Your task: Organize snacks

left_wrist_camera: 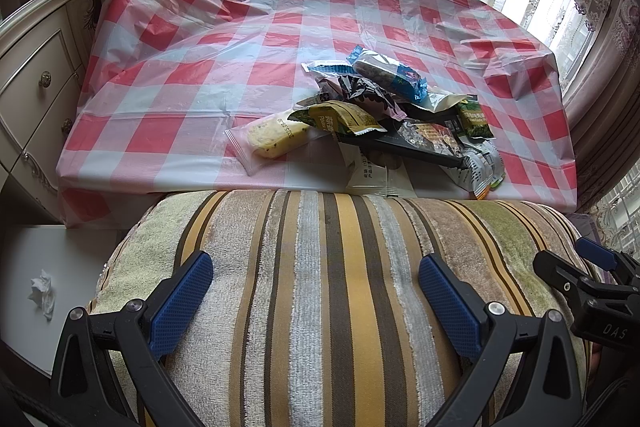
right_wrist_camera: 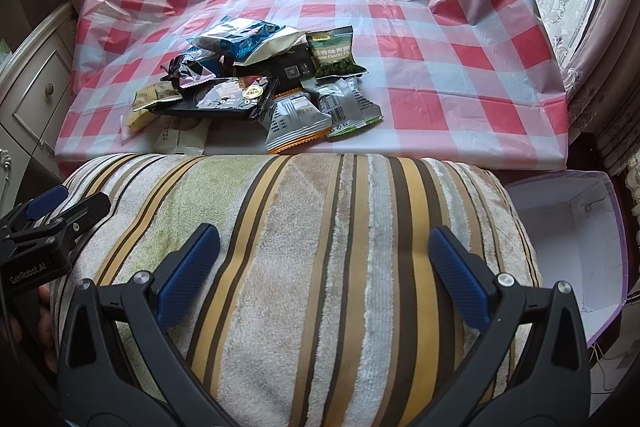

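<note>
Left wrist view: left gripper (left_wrist_camera: 316, 277) jaws wide apart, holding nothing, over a striped cushion (left_wrist_camera: 320, 287). Snack pile (left_wrist_camera: 384, 115) sits on the checkered tablecloth (left_wrist_camera: 200, 39) near the table's front edge; a clear-wrapped yellow cake (left_wrist_camera: 272, 137) lies at the pile's left. Right gripper (left_wrist_camera: 592, 279) shows at the right edge.

Right wrist view: right gripper (right_wrist_camera: 324, 263) jaws also spread, empty, above the cushion. Green pea packet (right_wrist_camera: 334, 53) on the pile's right side; white box (right_wrist_camera: 568, 227) beside the cushion.
</note>
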Available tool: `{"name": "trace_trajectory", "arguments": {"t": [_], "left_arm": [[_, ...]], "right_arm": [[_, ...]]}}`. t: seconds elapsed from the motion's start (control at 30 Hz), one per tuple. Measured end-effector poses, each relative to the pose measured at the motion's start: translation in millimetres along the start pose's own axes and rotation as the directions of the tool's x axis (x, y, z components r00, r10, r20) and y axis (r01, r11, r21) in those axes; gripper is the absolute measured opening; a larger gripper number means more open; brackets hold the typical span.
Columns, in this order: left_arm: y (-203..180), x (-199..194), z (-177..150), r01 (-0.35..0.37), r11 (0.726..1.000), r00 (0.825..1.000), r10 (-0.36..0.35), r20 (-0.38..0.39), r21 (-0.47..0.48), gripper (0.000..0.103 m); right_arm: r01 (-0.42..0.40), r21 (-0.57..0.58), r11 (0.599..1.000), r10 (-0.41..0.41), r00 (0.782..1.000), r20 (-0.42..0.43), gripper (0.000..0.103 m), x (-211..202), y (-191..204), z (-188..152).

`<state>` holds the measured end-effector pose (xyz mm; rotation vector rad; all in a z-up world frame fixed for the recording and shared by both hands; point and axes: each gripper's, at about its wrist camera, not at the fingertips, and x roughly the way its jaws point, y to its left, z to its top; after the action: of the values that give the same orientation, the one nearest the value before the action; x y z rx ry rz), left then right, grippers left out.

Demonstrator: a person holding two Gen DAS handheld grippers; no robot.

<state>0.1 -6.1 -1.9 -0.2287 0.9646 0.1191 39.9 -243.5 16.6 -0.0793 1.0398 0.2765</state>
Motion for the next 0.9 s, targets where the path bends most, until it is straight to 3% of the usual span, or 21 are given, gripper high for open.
{"name": "trace_trajectory", "arguments": {"t": [0.5, 0.9], "left_arm": [[0.8, 0.4, 2.4, -0.004, 1.000, 1.000, 0.004, -0.009, 0.002, 0.103], [-0.4, 6.7, 7.9, -0.019, 1.000, 0.999, 0.019, -0.029, 0.003, 0.103]], "right_arm": [[0.029, -0.034, 0.999, -0.029, 1.000, 0.004, 0.103, -2.0, 5.7, 4.9], [-0.014, 0.004, 1.000, 0.014, 1.000, 0.016, 0.103, 1.8, -2.0, 19.4]]}}
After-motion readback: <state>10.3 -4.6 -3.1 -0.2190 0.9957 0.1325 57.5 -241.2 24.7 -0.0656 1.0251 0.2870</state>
